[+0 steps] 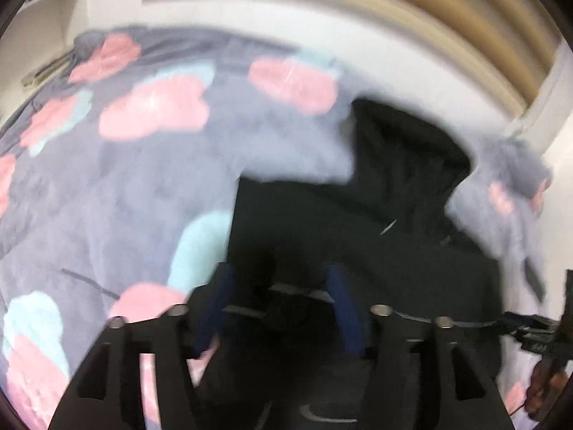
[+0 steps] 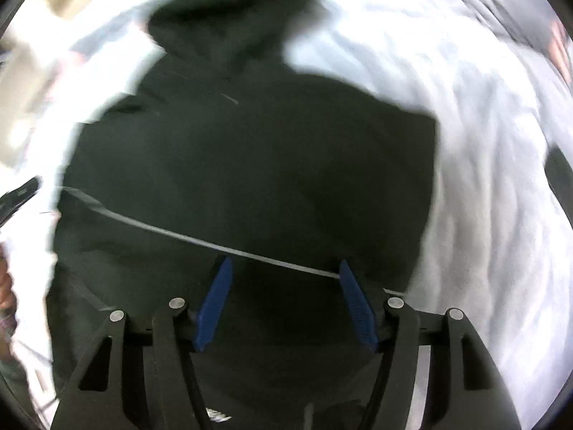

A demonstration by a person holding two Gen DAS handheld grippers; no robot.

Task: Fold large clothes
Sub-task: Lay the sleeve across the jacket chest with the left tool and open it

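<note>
Right wrist view: my right gripper (image 2: pixel 283 268) hung jaws spread, pinching nothing, directly over 1 black hooded garment (image 2: pixel 250 150). Its long axis ran straight ahead of me, hood (image 2: pixel 236 18) at the far end.
Left wrist view: my left gripper (image 1: pixel 279 279) spread too, empty, above the garment's left edge, floral blanket (image 1: pixel 125 186) beneath.
Nearer arm: right, by my judgement.
Containers: 0 seen.

Motion blur smears both fisheye views, worst toward the curved, dark-cornered edges. The white bedding (image 2: pixel 483 143) glares overexposed at right in the right wrist view, while the black hoodie (image 2: pixel 250 150) swallows detail.
</note>
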